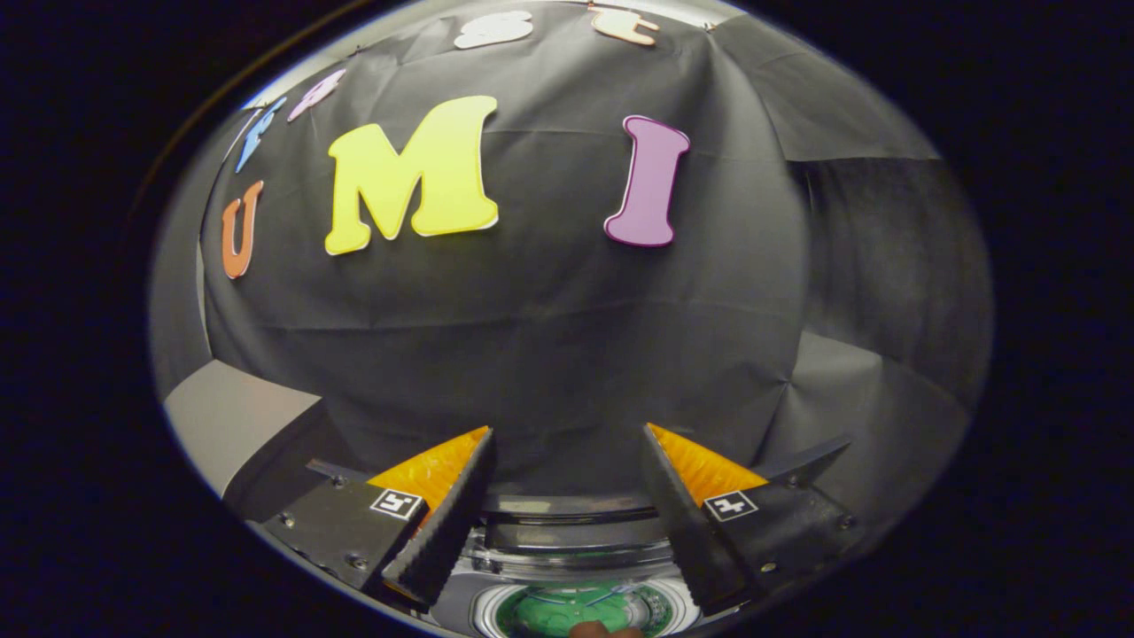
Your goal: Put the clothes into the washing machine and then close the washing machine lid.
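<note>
Claw [567, 496] apart, empty, above the washer [576, 611] at 6 o'clock; drum exposed, lid apparently still open.

The washing machine [571, 567] shows as little more than a strip between the fingers of the tool [567, 443], its body cut off below; the green inside its round opening [567, 611] is too partial to identify. A small reddish-brown shape [602, 631] at the bottom is clipped; the tabletop [230, 425] is cut off too.
</note>
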`<move>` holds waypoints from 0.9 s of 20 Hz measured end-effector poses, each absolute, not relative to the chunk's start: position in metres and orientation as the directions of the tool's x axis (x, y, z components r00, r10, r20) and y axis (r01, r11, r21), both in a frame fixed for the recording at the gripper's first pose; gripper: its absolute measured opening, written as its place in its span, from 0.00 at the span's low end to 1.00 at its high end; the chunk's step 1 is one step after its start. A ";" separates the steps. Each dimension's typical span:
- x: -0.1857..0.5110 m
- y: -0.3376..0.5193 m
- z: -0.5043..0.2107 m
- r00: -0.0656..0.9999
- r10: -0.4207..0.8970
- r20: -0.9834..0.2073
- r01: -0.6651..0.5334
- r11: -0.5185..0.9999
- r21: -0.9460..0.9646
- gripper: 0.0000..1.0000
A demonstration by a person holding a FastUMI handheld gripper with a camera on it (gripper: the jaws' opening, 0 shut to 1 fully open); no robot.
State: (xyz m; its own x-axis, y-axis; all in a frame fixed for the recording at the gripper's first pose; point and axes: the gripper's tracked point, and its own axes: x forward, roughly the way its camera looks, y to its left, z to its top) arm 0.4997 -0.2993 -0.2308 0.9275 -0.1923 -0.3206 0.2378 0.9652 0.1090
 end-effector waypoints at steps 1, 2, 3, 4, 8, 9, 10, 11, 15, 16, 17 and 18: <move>0.497 -0.298 -0.230 0.927 -0.195 -0.320 0.240 0.965 0.108 1.00; 0.494 -0.298 -0.231 0.927 -0.199 -0.319 0.244 0.964 0.108 1.00; 0.491 -0.298 -0.231 0.926 -0.204 -0.316 0.249 0.963 0.107 1.00; 0.486 -0.296 -0.232 0.927 -0.209 -0.313 0.252 0.962 0.106 1.00; 0.471 -0.292 -0.235 0.927 -0.208 -0.312 0.250 0.963 0.101 1.00; 0.467 -0.292 -0.235 0.927 -0.209 -0.312 0.251 0.963 0.101 1.00; 0.463 -0.291 -0.236 0.927 -0.209 -0.313 0.251 0.963 0.100 1.00; 0.459 -0.290 -0.237 0.926 -0.211 -0.314 0.253 0.962 0.099 1.00; 0.445 -0.286 -0.241 0.921 -0.214 -0.325 0.257 0.961 0.097 1.00; 0.440 -0.285 -0.242 0.921 -0.214 -0.324 0.258 0.961 0.099 1.00; 0.436 -0.284 -0.243 0.922 -0.214 -0.323 0.258 0.961 0.100 1.00; 0.432 -0.283 -0.246 0.921 -0.214 -0.325 0.258 0.961 0.099 1.00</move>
State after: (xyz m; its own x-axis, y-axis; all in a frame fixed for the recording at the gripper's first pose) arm 0.4317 -0.2828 -0.2455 0.9212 -0.2140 -0.3249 0.2581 0.9611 0.0988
